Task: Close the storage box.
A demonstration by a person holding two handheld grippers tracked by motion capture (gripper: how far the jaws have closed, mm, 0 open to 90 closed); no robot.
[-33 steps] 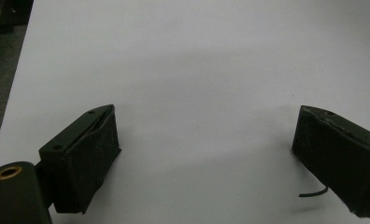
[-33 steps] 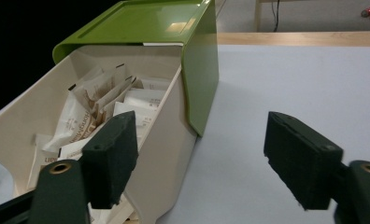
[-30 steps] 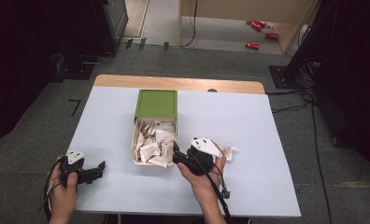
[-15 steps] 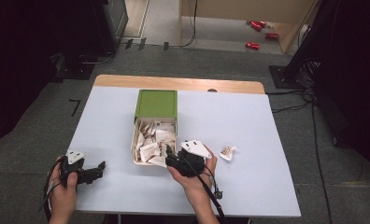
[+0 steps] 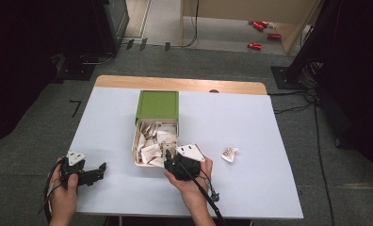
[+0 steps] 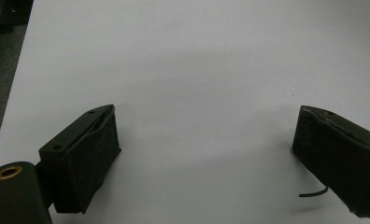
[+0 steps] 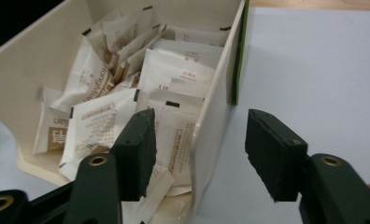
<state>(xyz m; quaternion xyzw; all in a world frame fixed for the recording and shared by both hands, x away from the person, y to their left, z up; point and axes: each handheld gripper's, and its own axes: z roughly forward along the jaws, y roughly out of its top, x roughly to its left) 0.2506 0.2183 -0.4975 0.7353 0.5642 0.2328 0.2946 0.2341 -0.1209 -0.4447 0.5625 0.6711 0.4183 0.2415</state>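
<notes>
A cream box [image 5: 136,146] full of white sachets [image 5: 156,141] slides out of a green sleeve [image 5: 157,104] at the table's middle. My right gripper [image 5: 169,157] is at the box's near right corner. In the right gripper view its jaws [image 7: 202,123] straddle the box's right wall [image 7: 216,116]: one jaw is inside over the sachets [image 7: 174,79], the other outside over the table. The jaws have just been closing, and a gap still shows beside the wall. One loose sachet [image 5: 230,154] lies to the right. My left gripper [image 5: 101,170] rests open at the near left, nothing between its jaws [image 6: 206,144].
The white tabletop [image 5: 250,117] has a wooden strip along its far edge [image 5: 180,84]. A cable [image 5: 206,188] trails from the right gripper toward the near edge. Dark floor and equipment surround the table.
My right gripper has moved left, away from the loose sachet, to the box's near right corner, and its jaws have narrowed. The left hand has stayed put.
</notes>
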